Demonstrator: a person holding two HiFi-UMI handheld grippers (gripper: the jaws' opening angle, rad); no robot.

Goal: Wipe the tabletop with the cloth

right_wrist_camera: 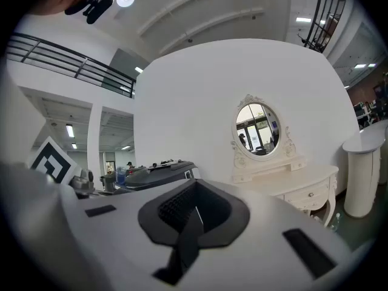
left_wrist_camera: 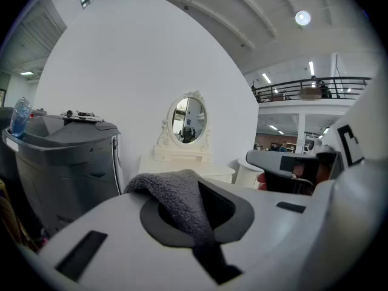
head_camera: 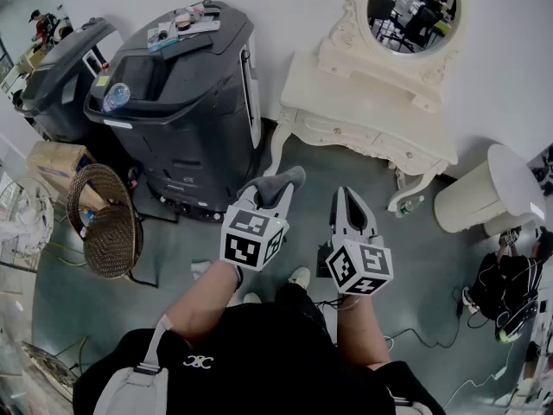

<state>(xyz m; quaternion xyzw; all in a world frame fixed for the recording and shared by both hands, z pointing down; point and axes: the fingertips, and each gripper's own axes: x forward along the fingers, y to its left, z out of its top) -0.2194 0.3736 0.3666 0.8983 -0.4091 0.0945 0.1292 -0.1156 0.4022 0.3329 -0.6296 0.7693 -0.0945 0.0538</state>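
**A:** Where did we have the grey fleecy cloth (left_wrist_camera: 177,194) at that point?

**B:** It was clamped in our left gripper (head_camera: 263,199). Its jaws were closed on a fold, and the loose end flopped over the tips. We judged that a pinch like that would leave enough free cloth to lie flat for wiping.

**A:** And the right gripper (head_camera: 350,199)?

**B:** Its jaws were pressed together on nothing, just beside the left one at about the same height. It had no part to play yet, so we held it clear of the cloth.

**A:** How far off was the cream carved dressing table (head_camera: 380,115) we meant to wipe?

**B:** It was ahead of both grippers and a little to the right, well apart from them. The cloth touched nothing but the jaws. Both grippers pointed towards the table, and its oval mirror (head_camera: 413,7) showed beyond the tips.

**A:** So no wiping had begun?

**B:** None, by our reading. We stood back on the floor with the cloth carried in the air.

**A:** Was there anything to mind on the way in?

**B:** A big dark grey plastic-cased machine (head_camera: 199,102) stood ahead and to the left of the left gripper. A white round pedestal (head_camera: 484,188) stood well to the right of the right one. The table lay between them, so we thought a straight approach was safest.
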